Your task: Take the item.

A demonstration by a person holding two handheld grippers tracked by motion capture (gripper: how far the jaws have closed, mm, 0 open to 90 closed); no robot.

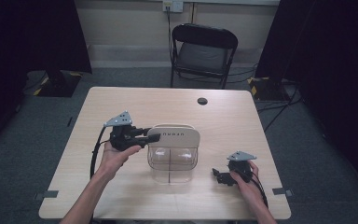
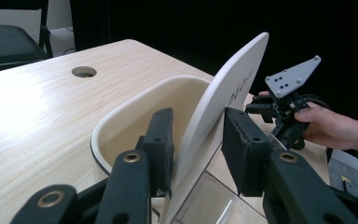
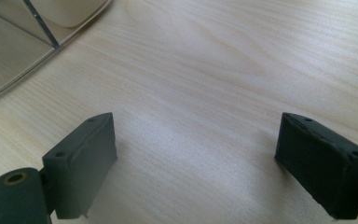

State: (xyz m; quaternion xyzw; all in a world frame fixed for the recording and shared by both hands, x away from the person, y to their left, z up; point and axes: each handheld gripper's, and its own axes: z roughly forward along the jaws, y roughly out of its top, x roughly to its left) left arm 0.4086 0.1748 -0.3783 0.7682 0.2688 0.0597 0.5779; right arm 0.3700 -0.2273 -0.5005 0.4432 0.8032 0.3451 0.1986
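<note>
So the left gripper (image 2: 193, 154) has its fingers (image 2: 161, 140) clamped narrow on the cream, rounded flat lid (image 2: 228, 98) of the clear plastic container (image 1: 172, 161) with the off-white rim; the lid stands tilted up on edge between the two black pads, one pad on each face, and the gap left over on the right-hand pad's side is small (that pad's contact is hard to make out in the left gripper view, but the fingers sit about as closed as they go). The open cream rim (image 2: 121, 112) of the container is just beyond and below the left-hand finger; the clear wall (image 2: 205, 196) drops away right under the fingertips.

From the high view the left hand (image 1: 116, 156) holds the gripper level, fingers pointing at the container's near-left top corner; the container sits mid-desk, on the light wood desk (image 1: 135, 100).

The right gripper (image 3: 196, 154) has its fingers (image 3: 86, 158) spread wide with nothing between them, just bare desk grain; the corner of the clear container is well off beyond the left-hand fingertip. The right hand (image 1: 244, 182) rests on the desk beside the container, well apart from it.

A black folding chair (image 1: 203, 53) stands past the far edge of the desk; a round cable hole (image 1: 202, 101) is in the desk far beyond both sets of fingers.
</note>
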